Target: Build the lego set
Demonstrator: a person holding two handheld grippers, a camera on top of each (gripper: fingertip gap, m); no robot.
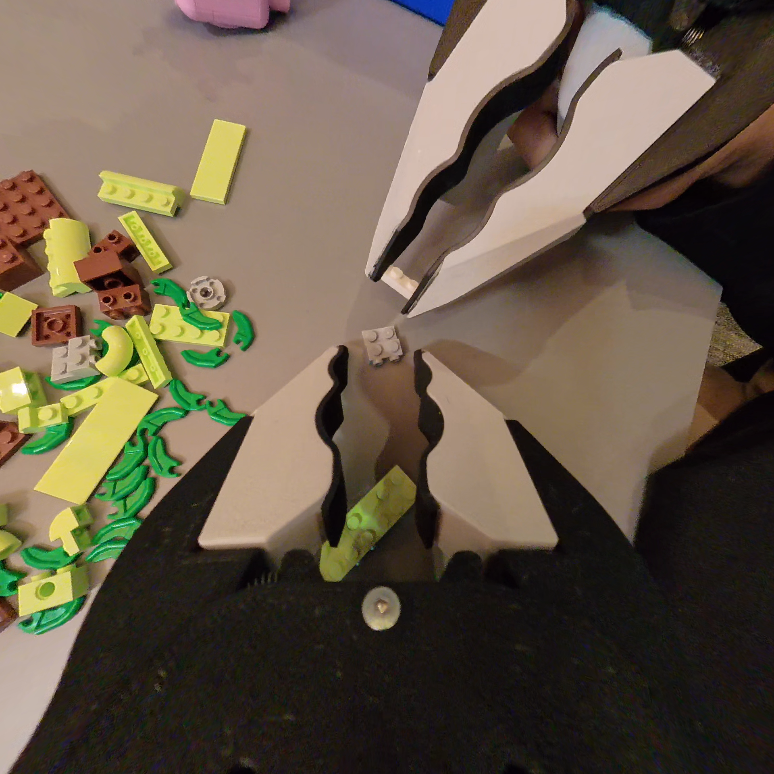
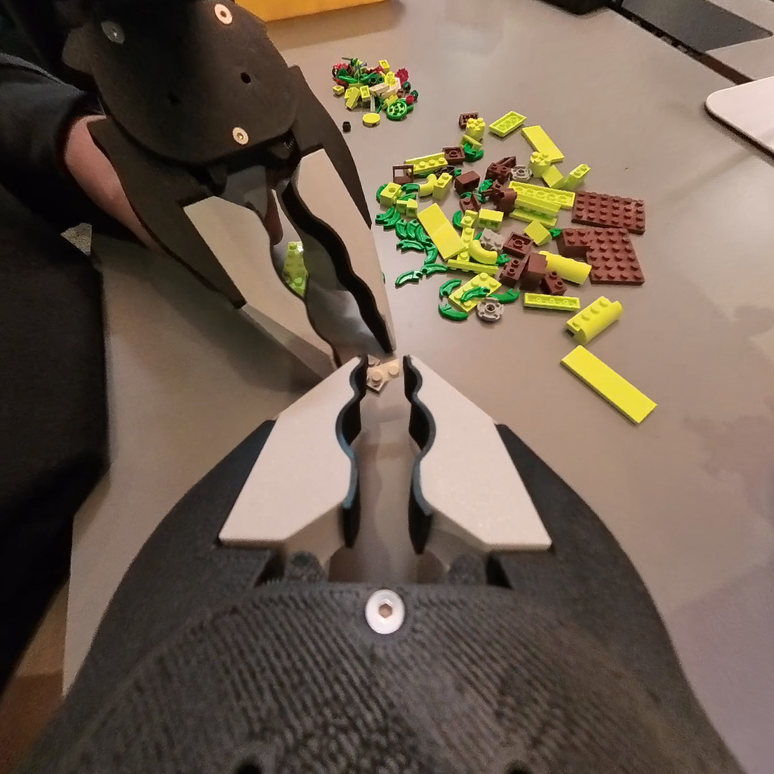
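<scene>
My left gripper (image 1: pixel 381 354) is open, low over the grey table, with its fingertips either side of a small grey 2x2 plate (image 1: pixel 383 345) that lies on the table. A lime plate (image 1: pixel 368 523) lies under it, between the finger bases. My right gripper (image 2: pixel 382 365) is shut on a small tan plate (image 2: pixel 387 372) at its tips. In the left wrist view the right gripper (image 1: pixel 391 295) comes in from the upper right, and the tan plate (image 1: pixel 400 278) hangs just beyond the grey plate. The left gripper (image 2: pixel 364 354) meets it tip to tip.
A loose pile of lime, brown and green pieces (image 2: pixel 523 234) lies to the right of the right gripper and also shows in the left wrist view (image 1: pixel 104 356). A smaller heap of tiny parts (image 2: pixel 372 90) sits farther back. A pink object (image 1: pixel 234 10) is at the far edge. Only a small space, under 4 cm, lies between the two pairs of fingers.
</scene>
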